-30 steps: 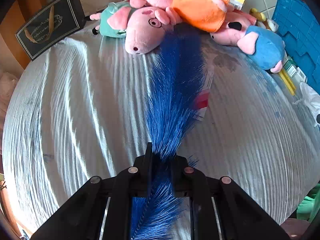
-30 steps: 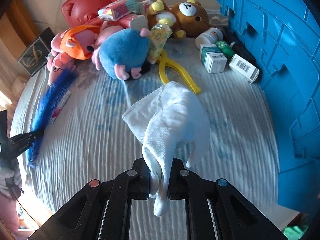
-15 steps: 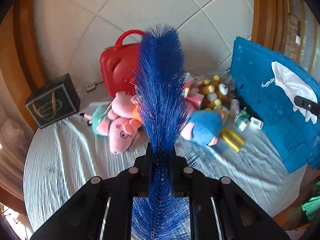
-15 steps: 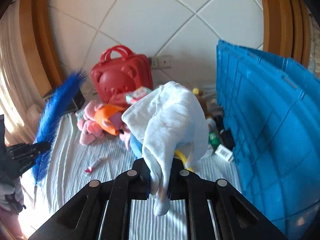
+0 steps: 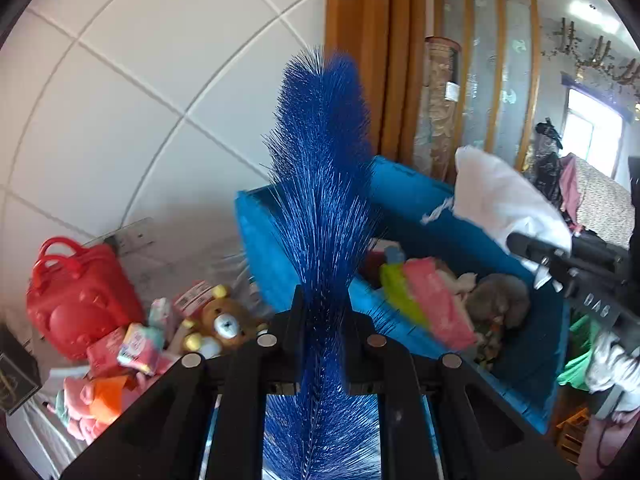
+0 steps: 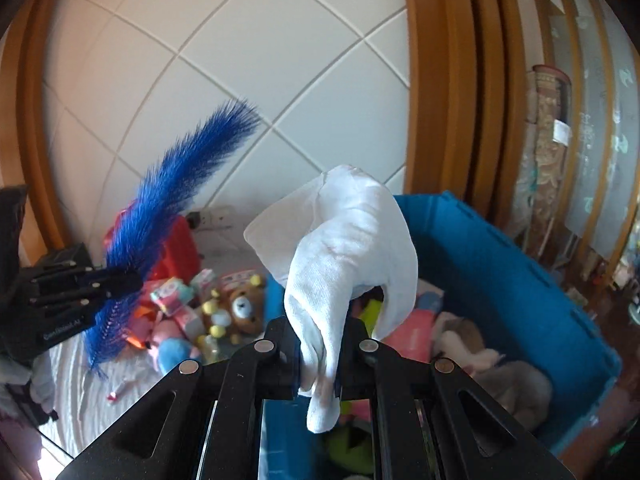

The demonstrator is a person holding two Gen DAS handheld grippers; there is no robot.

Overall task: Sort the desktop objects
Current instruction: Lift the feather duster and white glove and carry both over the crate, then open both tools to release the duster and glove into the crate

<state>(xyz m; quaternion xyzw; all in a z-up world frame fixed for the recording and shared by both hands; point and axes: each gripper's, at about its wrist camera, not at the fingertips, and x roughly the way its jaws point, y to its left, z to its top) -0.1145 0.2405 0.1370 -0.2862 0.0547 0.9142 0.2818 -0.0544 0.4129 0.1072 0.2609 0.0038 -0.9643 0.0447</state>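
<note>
The big blue plastic crate (image 6: 500, 264) is already holding several soft toys and packets. On the white cloth-covered table (image 6: 76, 376), a red bear-shaped case (image 5: 76, 300), a brown teddy bear (image 5: 224, 324) and small packets are waiting. The right gripper (image 6: 320, 344) is pinching a white cloth (image 6: 352, 240) above the crate; the left gripper (image 5: 322, 316) is clamping a blue bristly duster (image 5: 324, 184), beside the crate.
</note>
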